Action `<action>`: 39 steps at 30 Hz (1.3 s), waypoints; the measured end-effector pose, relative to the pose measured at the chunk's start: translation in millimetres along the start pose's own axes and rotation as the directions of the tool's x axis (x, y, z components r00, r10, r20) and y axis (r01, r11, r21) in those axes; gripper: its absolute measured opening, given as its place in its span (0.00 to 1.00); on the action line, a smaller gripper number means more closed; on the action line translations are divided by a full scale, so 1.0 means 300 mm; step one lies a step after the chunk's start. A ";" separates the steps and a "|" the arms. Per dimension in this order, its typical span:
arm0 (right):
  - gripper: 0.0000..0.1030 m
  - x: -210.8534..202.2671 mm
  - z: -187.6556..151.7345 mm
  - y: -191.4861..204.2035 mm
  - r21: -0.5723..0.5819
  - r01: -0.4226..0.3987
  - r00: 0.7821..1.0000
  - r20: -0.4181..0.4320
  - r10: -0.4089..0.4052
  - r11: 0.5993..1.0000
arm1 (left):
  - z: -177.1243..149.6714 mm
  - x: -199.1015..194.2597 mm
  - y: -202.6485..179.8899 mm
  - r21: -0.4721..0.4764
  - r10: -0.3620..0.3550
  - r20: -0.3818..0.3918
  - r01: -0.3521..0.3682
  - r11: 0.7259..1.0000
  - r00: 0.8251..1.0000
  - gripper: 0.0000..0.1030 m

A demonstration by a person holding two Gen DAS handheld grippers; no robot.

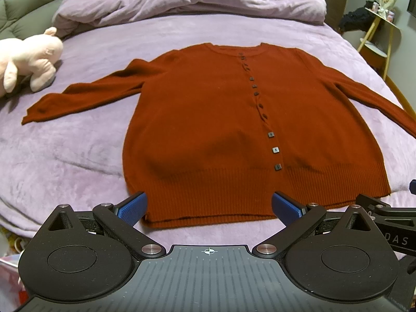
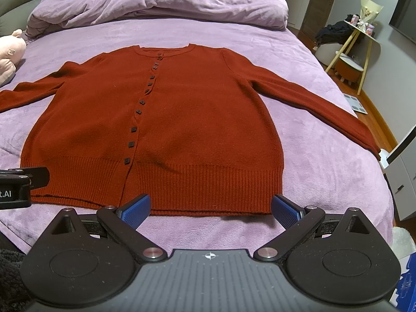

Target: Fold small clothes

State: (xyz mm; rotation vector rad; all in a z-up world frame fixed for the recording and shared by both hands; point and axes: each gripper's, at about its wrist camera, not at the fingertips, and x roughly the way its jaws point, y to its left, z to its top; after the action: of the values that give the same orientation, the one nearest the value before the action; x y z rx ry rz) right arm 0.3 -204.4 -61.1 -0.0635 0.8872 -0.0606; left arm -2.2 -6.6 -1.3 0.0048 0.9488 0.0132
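Note:
A rust-red buttoned cardigan [image 1: 213,119] lies flat, face up, on the purple bed [image 1: 78,156], with both sleeves spread out sideways and its ribbed hem nearest me. My left gripper [image 1: 209,208] hovers open just above the hem, toward the cardigan's left half, with nothing between its blue pads. In the right wrist view the same cardigan [image 2: 182,119] fills the middle, and my right gripper [image 2: 210,209] stands open over the hem's right half, holding nothing. Each gripper's black body shows at the edge of the other's view.
A pink plush toy [image 1: 28,59] lies on the bed at the left. A bunched purple duvet [image 1: 187,2] runs across the far end. Beyond the bed's right edge stand a small yellow-legged side table [image 2: 356,41] and a white cabinet [image 2: 400,171].

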 end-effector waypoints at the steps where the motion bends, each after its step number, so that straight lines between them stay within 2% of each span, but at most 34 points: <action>1: 0.96 0.000 0.000 0.000 0.000 0.000 1.000 0.000 0.000 1.000 | 0.000 0.000 0.000 0.000 0.000 0.000 0.000 1.000 1.000 1.00; 23: 0.96 0.005 -0.007 -0.010 0.017 -0.012 1.000 0.005 0.012 1.000 | -0.004 0.012 -0.001 0.002 -0.002 -0.016 0.002 1.000 1.000 1.00; 39: 0.96 0.032 -0.010 -0.027 0.050 -0.074 0.997 0.005 0.073 0.996 | -0.003 0.057 0.000 0.000 -0.014 -0.061 0.014 1.000 0.998 1.00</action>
State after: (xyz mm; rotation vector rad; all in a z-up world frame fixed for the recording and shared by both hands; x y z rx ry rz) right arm 3.7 -213.4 -69.7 0.0162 0.8834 -0.0142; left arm 7.1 -6.3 -15.8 -0.0017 1.0098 0.0000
